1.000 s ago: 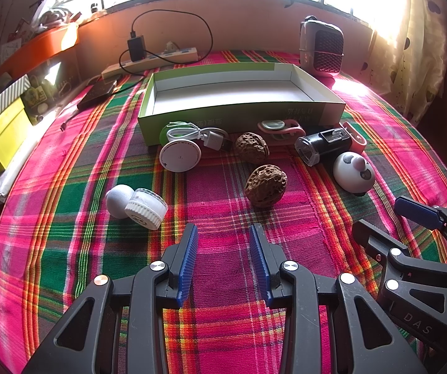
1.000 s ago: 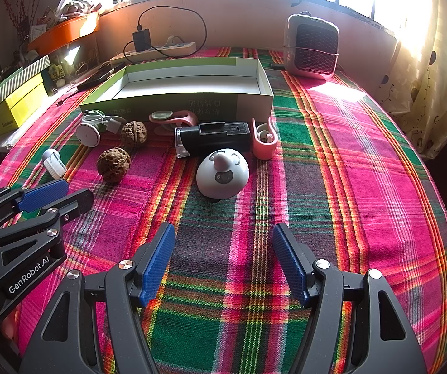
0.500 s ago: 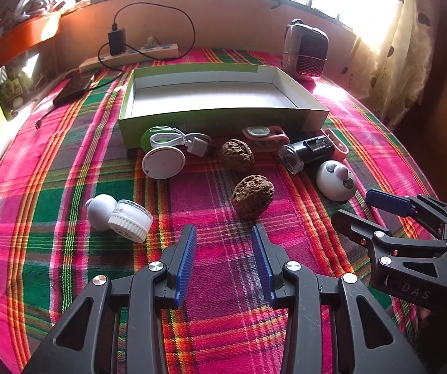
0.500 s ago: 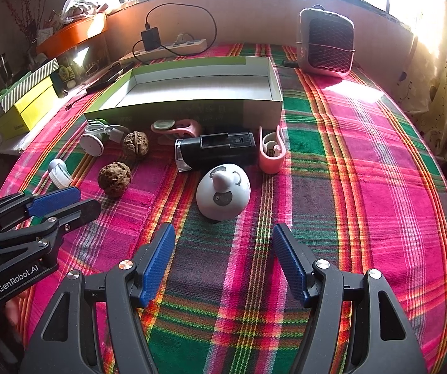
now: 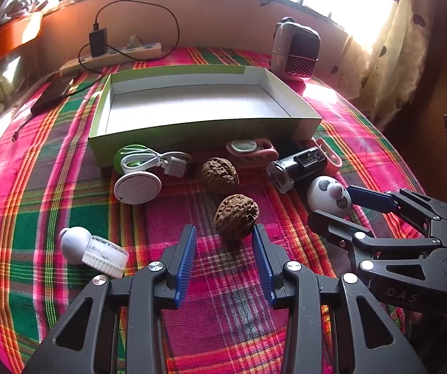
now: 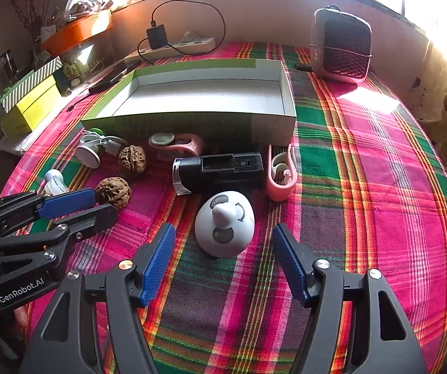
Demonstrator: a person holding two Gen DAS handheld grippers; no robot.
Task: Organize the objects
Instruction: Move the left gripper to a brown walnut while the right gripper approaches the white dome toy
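Walnut (image 5: 236, 216) first: in the left wrist view it now sits just ahead of our left gripper (image 5: 224, 240), right at the mouth of the parted fingers, where a second ago it lay well ahead of them. The fingers have also spread wider than they were, and nothing is held between them. Our right fingertip (image 5: 259, 233) looks close to the shell, though we cannot tell whether it touches. A second walnut (image 5: 219, 171) lies farther ahead, near the green box (image 5: 192, 138), which holds nothing yet. Off to the left of the gripper rests a small white bottle (image 5: 94, 249). We judge this a closing approach: the walnut is lined up for a pinch, with the box beyond as the likely place to put it.

In the right wrist view, the white panda toy (image 6: 225, 222) has likewise come nearer; it now stands just ahead of our right gripper (image 6: 222, 240), between the lines of the wide-open fingers but not yet inside them. This gripper too is released and empty. Beyond the toy lies a black flashlight (image 6: 218, 171), with a pink clip (image 6: 281, 176) ahead and to the right. Both hands seem set to grasp at once, so sorting has barely begun.
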